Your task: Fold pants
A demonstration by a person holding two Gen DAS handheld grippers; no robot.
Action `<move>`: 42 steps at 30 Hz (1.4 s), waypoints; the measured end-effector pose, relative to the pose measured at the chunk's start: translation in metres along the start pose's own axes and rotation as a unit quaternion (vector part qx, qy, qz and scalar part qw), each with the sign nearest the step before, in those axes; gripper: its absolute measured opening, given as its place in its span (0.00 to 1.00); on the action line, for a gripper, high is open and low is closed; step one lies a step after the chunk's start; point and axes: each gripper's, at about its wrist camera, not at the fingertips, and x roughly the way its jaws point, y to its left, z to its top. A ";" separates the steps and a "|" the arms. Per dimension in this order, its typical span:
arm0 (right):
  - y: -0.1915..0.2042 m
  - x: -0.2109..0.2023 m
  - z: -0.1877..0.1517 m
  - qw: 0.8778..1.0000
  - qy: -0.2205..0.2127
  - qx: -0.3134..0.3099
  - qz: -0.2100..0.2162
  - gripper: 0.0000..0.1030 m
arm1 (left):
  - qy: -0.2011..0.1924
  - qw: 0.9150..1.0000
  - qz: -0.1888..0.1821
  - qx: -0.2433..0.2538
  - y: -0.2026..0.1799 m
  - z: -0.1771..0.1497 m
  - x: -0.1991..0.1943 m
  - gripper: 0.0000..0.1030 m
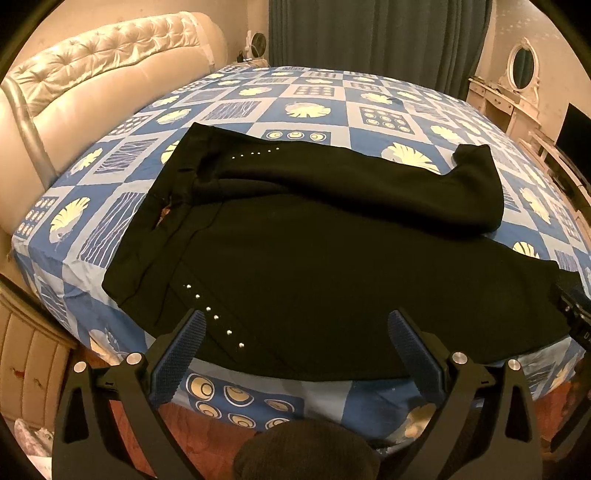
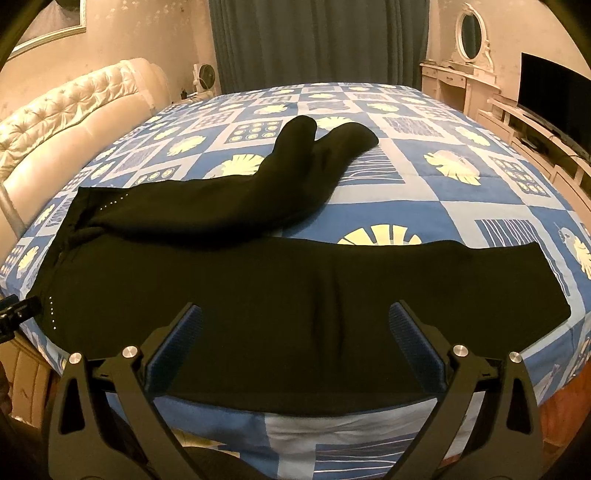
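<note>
Two sets of blue-padded tongs, our left gripper (image 1: 295,332) and right gripper (image 2: 295,325), hover released over black studded fabric pants (image 2: 258,288) spread on the blue patterned bedsheet (image 2: 424,206); the far leg's crumple risks a lopsided fold.

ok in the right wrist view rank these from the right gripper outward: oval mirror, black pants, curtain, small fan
From the right gripper, open, low at the bed's near edge:
1. black pants, directly under the fingertips.
2. small fan, far left, beyond the bed.
3. curtain and oval mirror, centre and right at the far wall; too close to call.
</note>
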 end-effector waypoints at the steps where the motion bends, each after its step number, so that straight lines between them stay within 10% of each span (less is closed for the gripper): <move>1: 0.000 0.000 0.000 1.000 0.001 -0.001 0.000 0.98 | 0.000 1.000 0.001 0.000 0.000 0.000 0.000 0.96; 33: 0.005 0.006 -0.002 1.000 0.014 -0.003 0.008 0.98 | 0.005 1.000 -0.002 0.001 -0.002 -0.003 0.002 0.96; 42: 0.001 0.009 -0.003 1.000 0.025 0.001 0.015 0.98 | 0.027 0.997 -0.070 0.005 -0.001 0.001 -0.001 0.96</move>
